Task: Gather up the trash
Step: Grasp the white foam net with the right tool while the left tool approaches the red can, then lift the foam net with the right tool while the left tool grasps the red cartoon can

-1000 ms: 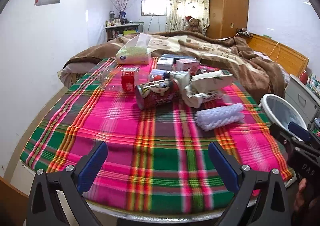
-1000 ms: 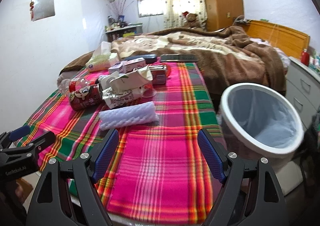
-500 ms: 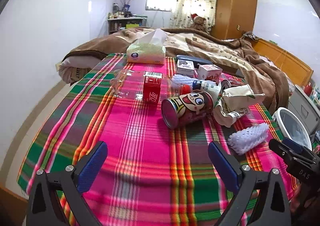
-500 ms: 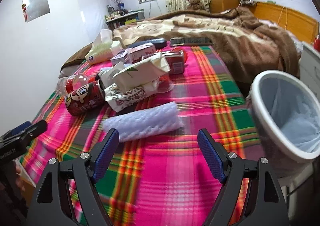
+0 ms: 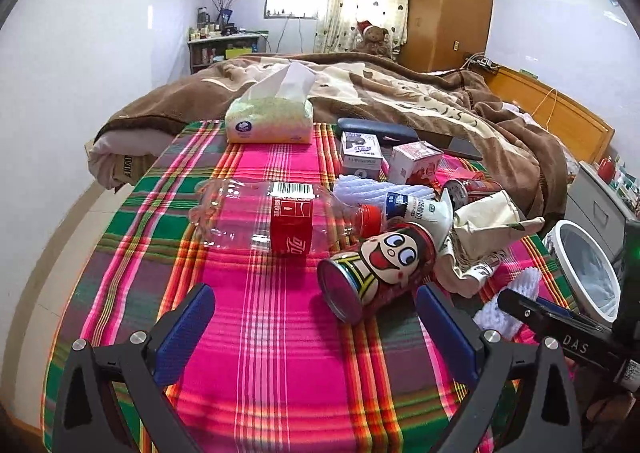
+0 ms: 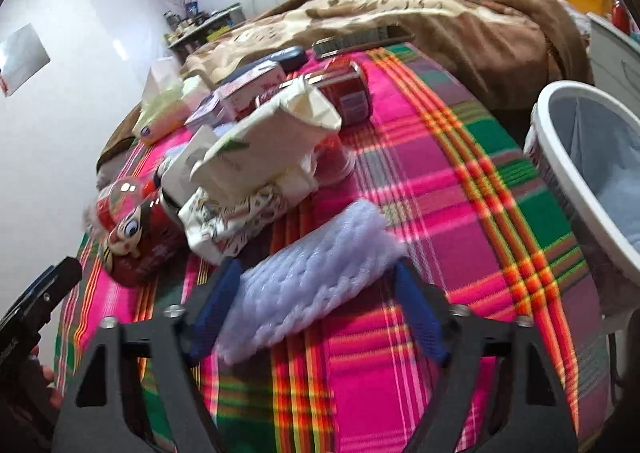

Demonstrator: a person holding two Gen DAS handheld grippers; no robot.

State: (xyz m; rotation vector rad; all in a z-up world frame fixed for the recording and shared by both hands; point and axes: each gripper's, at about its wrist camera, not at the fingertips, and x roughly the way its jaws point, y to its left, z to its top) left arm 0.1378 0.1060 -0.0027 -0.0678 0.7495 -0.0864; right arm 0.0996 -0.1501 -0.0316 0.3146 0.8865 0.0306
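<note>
On the plaid tablecloth (image 5: 260, 313) lies a pile of trash: an empty clear cola bottle (image 5: 276, 219) on its side, a red cartoon-face can (image 5: 380, 265) on its side, crumpled paper bags (image 5: 484, 237) and a white foam net sleeve (image 6: 316, 277). My left gripper (image 5: 316, 317) is open, just short of the can and bottle. My right gripper (image 6: 316, 305) is open with its blue pads on either side of the foam sleeve, not closed on it. The white trash bin (image 6: 592, 169) with a liner stands off the table's right edge.
A tissue pack (image 5: 268, 119), small cartons (image 5: 360, 153), a red can (image 6: 348, 89), and dark cases (image 6: 276, 59) lie at the table's far side. A bed with a brown blanket (image 5: 400, 93) is behind. A grey cabinet (image 5: 596, 205) stands on the right.
Both grippers moved forward toward the pile. The left closed in on the can and bottle. The right dropped and advanced until its open fingers straddle the foam sleeve.
</note>
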